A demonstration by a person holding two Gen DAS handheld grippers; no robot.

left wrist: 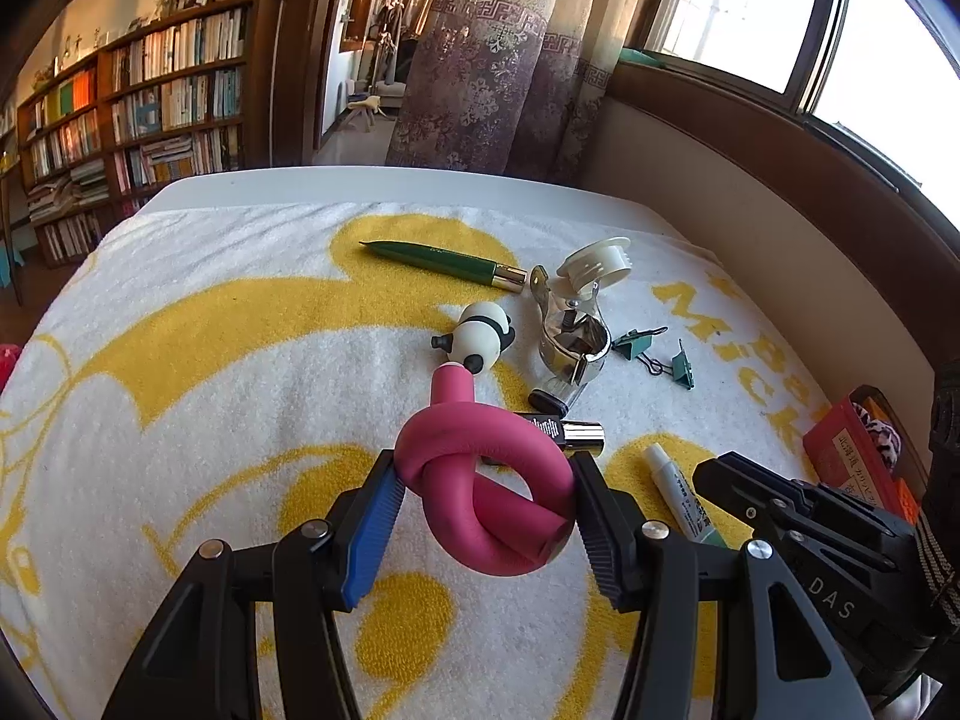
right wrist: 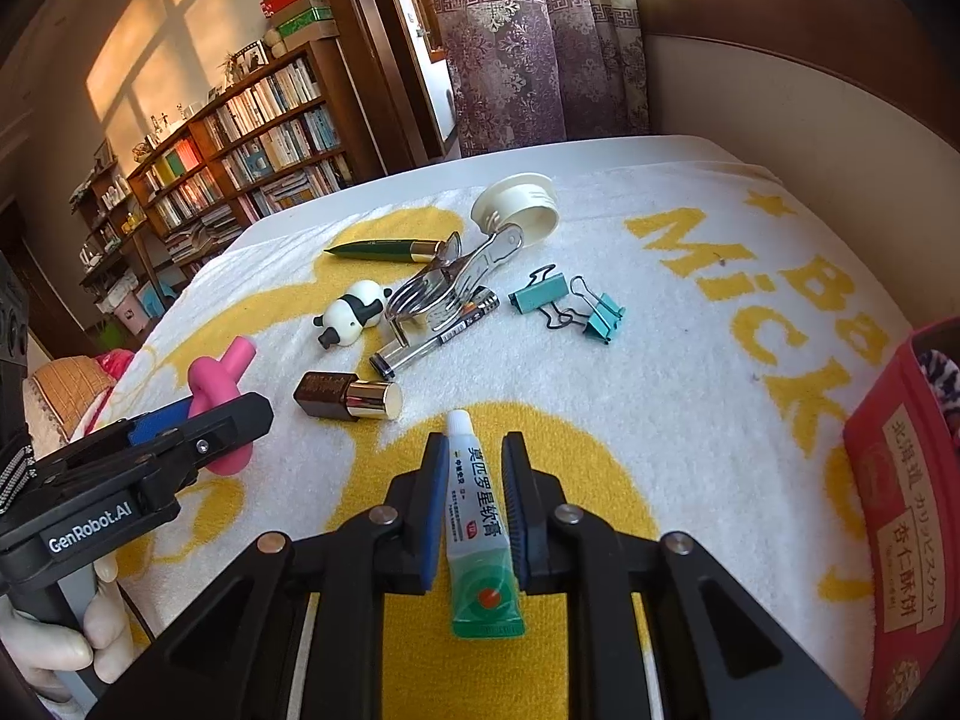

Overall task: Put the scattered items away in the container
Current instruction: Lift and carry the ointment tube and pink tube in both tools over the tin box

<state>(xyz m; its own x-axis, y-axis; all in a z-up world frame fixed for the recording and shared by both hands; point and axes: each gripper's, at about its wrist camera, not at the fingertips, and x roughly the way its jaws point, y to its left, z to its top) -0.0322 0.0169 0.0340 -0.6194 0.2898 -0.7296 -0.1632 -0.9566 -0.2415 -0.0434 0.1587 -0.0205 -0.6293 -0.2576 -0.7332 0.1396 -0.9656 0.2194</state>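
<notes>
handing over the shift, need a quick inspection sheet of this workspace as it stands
surface: white and yellow towel over a table
job's things: pink foam twist, ointment tube, lipstick, panda toy, green pen, red tin at right edge
clutter: metal clip, two teal binder clips, white lid
grippers: left gripper shut on pink foam twist; right gripper shut on ointment tube
cables: nothing seen
surroundings: bookshelf, curtain, window

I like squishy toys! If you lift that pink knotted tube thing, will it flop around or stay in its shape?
The pink knotted tube looks like soft foam, so it probably squashes a little between the left gripper pads. The knot likely keeps its loop shape. Its free end may wobble, and it seems light.
</notes>
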